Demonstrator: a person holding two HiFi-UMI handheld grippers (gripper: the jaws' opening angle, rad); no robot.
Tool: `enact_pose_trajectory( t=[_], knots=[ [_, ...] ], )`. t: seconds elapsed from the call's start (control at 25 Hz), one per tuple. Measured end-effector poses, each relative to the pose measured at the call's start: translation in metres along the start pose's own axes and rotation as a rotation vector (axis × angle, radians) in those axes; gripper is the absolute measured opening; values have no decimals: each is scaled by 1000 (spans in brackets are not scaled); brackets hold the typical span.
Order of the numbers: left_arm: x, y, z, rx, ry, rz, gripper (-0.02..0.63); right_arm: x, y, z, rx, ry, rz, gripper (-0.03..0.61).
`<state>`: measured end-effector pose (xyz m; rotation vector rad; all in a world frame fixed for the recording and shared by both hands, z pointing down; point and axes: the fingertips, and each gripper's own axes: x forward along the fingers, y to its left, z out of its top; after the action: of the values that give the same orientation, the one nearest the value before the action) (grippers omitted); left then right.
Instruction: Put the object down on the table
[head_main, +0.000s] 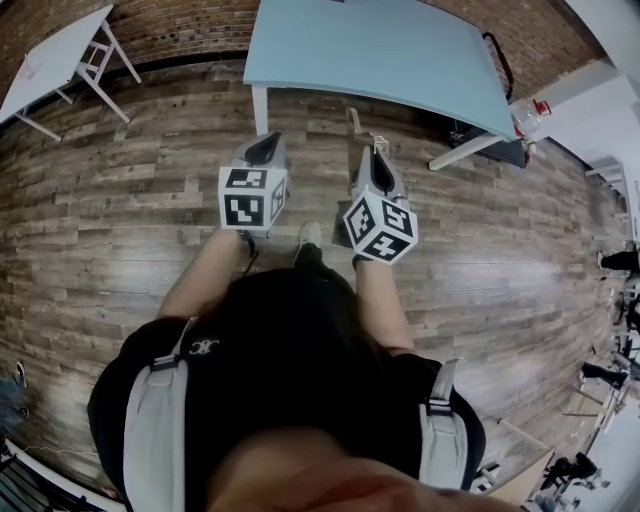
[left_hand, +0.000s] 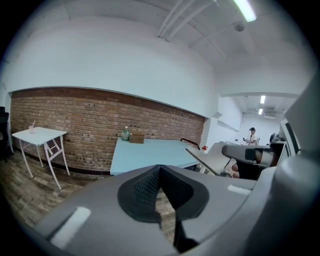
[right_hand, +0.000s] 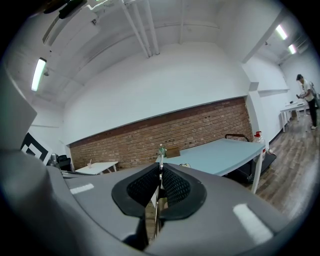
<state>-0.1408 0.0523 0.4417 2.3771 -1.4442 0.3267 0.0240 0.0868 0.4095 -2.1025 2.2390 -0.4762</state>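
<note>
A light blue table (head_main: 380, 50) stands just ahead of me on the wood floor, and both grippers hang short of its near edge. My right gripper (head_main: 375, 150) is shut on a thin flat plate (head_main: 353, 122) that stands on edge and pokes out past the jaws. In the right gripper view the plate (right_hand: 160, 164) shows edge-on between the pads of that gripper (right_hand: 159, 187), with the table (right_hand: 225, 152) beyond. The left gripper view shows the plate (left_hand: 207, 159) from the side. My left gripper (head_main: 262, 148) is shut with nothing in its jaws (left_hand: 160, 172).
On the table's far side, by the brick wall, stand a green bottle (left_hand: 126, 134) and a brown box (left_hand: 136, 138). A small white folding table (head_main: 55, 55) is at far left. A clear bottle (head_main: 530, 115) stands off the table's right end. A person (right_hand: 307, 95) stands far off to the right.
</note>
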Motion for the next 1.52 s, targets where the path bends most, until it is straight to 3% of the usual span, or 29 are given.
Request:
enact_pose_trajectory(
  t=[0.44,0.84,1.24,1.52],
  knots=[
    [93,-21,34,81,20,14,-2,87,-58,30,31,4,25,37],
    [163,-29,72,101,9,91,-2,159,-98,45,20,57,83,35],
    [203,-26,64,83,65,155,-2,201,-121,33,42,125,134,37],
    [237,-11,68,76,75,155,-2,239,-124,29,28,149,141,37]
  ],
)
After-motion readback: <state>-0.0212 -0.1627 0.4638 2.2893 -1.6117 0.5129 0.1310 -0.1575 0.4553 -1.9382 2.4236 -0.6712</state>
